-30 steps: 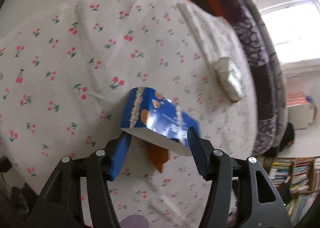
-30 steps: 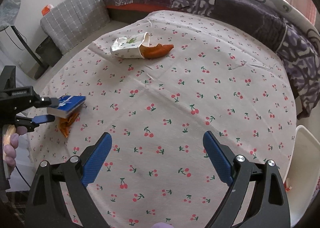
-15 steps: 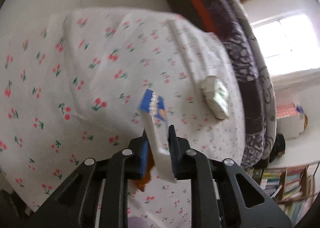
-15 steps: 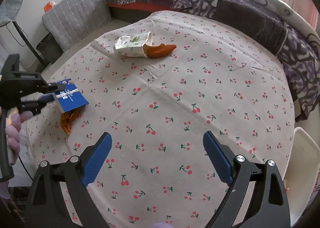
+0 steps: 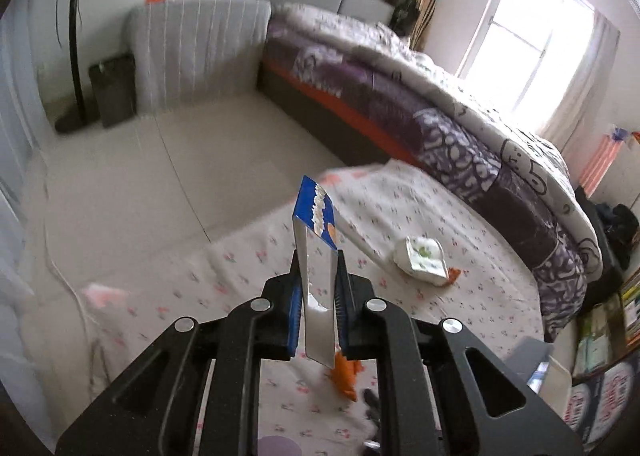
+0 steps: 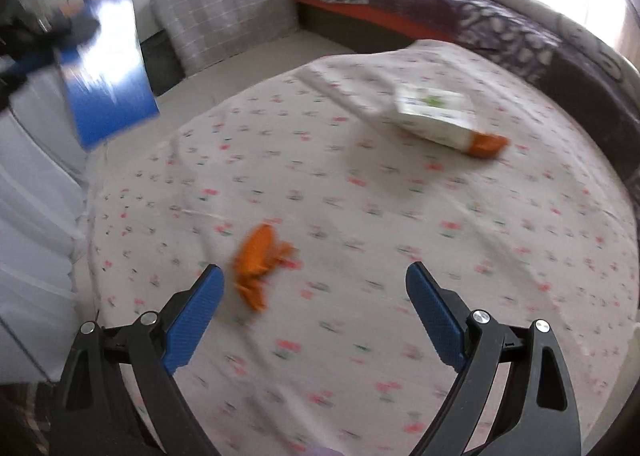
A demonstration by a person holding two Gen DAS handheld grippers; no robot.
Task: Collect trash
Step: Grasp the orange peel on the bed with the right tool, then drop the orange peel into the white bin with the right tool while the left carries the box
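My left gripper [image 5: 318, 276] is shut on a flat blue box [image 5: 314, 248] and holds it upright, high above the round table. The same blue box [image 6: 106, 68] shows at the upper left of the right wrist view. An orange wrapper [image 6: 258, 256] lies on the cherry-print tablecloth [image 6: 400, 256], just ahead of my open, empty right gripper [image 6: 316, 296], nearer its left finger. It also shows in the left wrist view [image 5: 346, 374]. A white and green carton [image 6: 438, 114] with an orange scrap [image 6: 486, 144] beside it lies at the far side; the carton shows in the left wrist view too [image 5: 420, 260].
A bed [image 5: 440, 104] with a purple patterned quilt runs behind the table. A grey folded mattress [image 6: 228, 0] leans against the wall. A fan stand [image 5: 74, 56] and a dark bin [image 5: 114, 88] stand on the floor at left. Bookshelves [image 5: 608, 336] are at right.
My left gripper has shut on the blue box, lifted it off the orange wrapper and tilted up. My right gripper has moved left and forward toward the orange wrapper.
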